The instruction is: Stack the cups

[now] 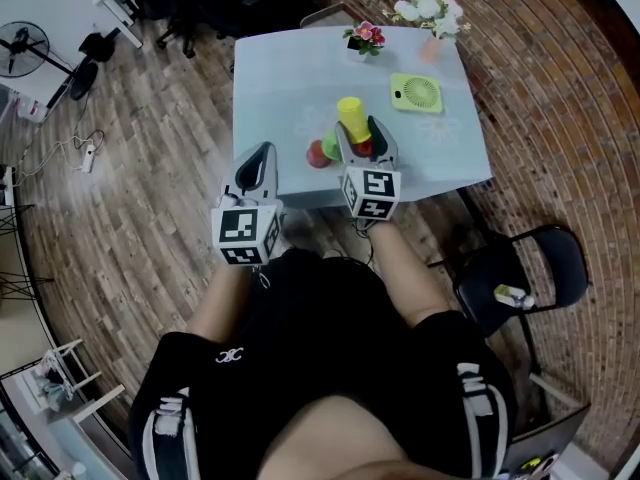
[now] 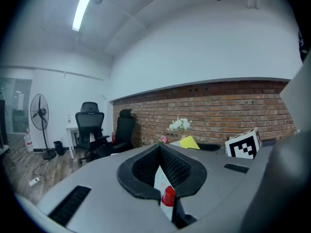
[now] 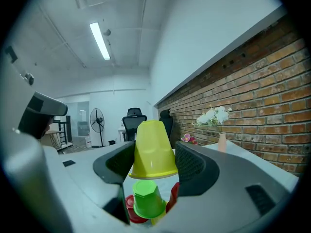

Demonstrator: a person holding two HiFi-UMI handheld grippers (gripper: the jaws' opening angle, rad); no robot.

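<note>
- Two tongs show in the head view, each with a marker cube, held over the person's lap at the near edge of the pale blue bench.
- The right tongs are partly open and clamped on an upside-down yellow cup. In the right gripper view the yellow cup fills the gap between the black pads of the right tongs, base up and rim down.
- Whether the yellow cup's rim rests on the bench cannot be told.
- Below it in the right gripper view lies a green cup tipped toward the camera, with a red cup at its left and a second red cup at its right.
- In the head view the green cup and the red cup sit touching near the bench's near edge, just left of the right tongs; the second red cup shows between the jaws.
- The left tongs hold nothing. In the left gripper view the left tongs have their tips together, and a red cup shows through the hollow behind them.
- Toward the upper right of the head view the bench carries a small green fan, pink flowers and white flowers.
- A black chair stands at the lower right of the bench.
</note>
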